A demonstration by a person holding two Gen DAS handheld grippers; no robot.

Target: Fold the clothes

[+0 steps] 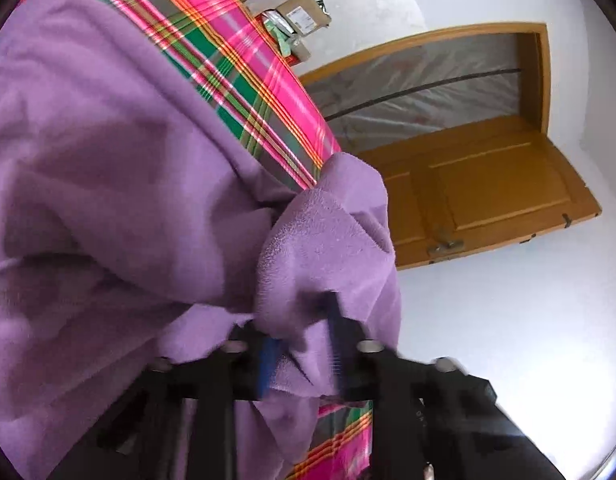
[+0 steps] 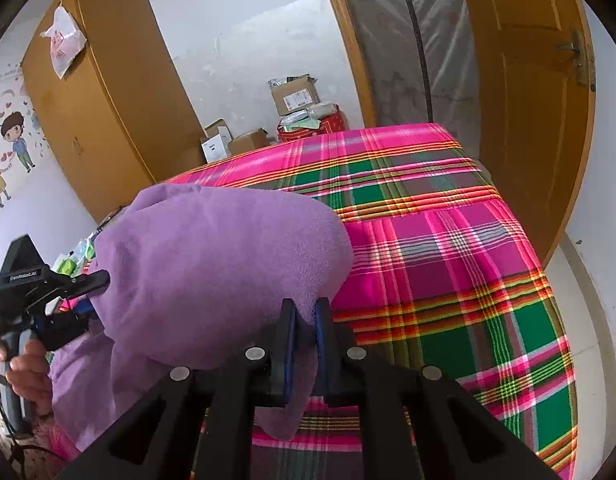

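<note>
A purple fleece garment (image 2: pixel 224 264) is held up, bunched, above a bed with a pink and green plaid cover (image 2: pixel 448 248). My right gripper (image 2: pixel 306 312) is shut on an edge of the garment at its near right side. My left gripper (image 1: pixel 304 320) is shut on another bunched edge of the garment (image 1: pixel 108 160), which fills the left of the left wrist view. The left gripper also shows in the right wrist view (image 2: pixel 96 280) at the far left, held by a hand, against the cloth.
A wooden wardrobe (image 2: pixel 104 112) stands at the back left. Cardboard boxes (image 2: pixel 292 94) sit against the far wall behind the bed. An open wooden door (image 2: pixel 520 100) and a plastic-covered doorway (image 2: pixel 412 40) are to the right. The plaid cover (image 1: pixel 244 72) also shows in the left wrist view.
</note>
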